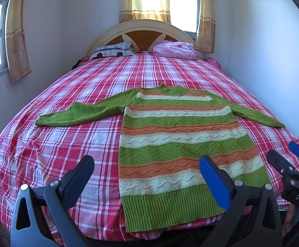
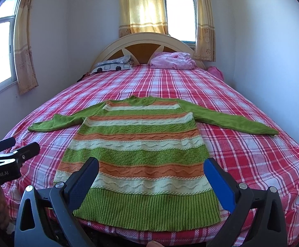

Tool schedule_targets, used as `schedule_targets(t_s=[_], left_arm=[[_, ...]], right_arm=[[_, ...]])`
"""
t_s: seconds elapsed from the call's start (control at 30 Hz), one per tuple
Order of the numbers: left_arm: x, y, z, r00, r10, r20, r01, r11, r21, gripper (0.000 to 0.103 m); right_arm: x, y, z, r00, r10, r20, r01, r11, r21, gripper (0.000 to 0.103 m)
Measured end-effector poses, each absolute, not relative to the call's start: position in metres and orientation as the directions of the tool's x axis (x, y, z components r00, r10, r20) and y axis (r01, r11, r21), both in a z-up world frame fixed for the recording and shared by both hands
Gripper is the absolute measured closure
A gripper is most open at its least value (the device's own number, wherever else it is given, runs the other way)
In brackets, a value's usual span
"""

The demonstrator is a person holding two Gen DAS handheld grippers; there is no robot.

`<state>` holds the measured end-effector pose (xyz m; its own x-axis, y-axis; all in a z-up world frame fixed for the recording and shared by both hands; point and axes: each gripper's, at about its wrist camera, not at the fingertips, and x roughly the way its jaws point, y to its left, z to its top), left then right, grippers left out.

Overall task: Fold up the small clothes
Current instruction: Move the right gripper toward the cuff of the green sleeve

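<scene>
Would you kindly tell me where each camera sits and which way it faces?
Left wrist: on the left gripper at the bed's foot, facing the headboard; open jaws, right gripper alongside.
Right wrist: on the right gripper, same heading; open jaws, left gripper alongside.
Both share the striped sweater lying flat on the plaid sheet.

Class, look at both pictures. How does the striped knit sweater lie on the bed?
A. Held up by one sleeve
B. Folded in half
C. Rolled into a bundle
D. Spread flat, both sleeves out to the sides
D: the green, orange and cream striped knit sweater lies flat on the red plaid bedsheet, its sleeves stretched outward, and neither open hand-held gripper touches it.
</scene>
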<state>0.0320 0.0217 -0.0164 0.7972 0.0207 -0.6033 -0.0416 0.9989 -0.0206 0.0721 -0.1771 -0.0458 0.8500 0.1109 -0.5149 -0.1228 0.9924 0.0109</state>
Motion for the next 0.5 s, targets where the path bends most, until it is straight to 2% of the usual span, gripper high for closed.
schedule_targets(t_s=[0.17, 0.5], left_arm=[[0.053, 0.027, -0.020, 0.810, 0.061, -0.583, -0.060, 0.998, 0.021, 0.000], [0.111, 0.028, -0.044, 0.762, 0.073, -0.643, -0.067, 0.997, 0.034, 0.000]], right_arm=[[0.095, -0.183, -0.058, 0.832, 0.104, -0.546, -0.127, 0.992, -0.004, 0.001], [0.151, -0.202, -0.082, 0.798, 0.076, -0.597, -0.099, 0.995, -0.005, 0.001]])
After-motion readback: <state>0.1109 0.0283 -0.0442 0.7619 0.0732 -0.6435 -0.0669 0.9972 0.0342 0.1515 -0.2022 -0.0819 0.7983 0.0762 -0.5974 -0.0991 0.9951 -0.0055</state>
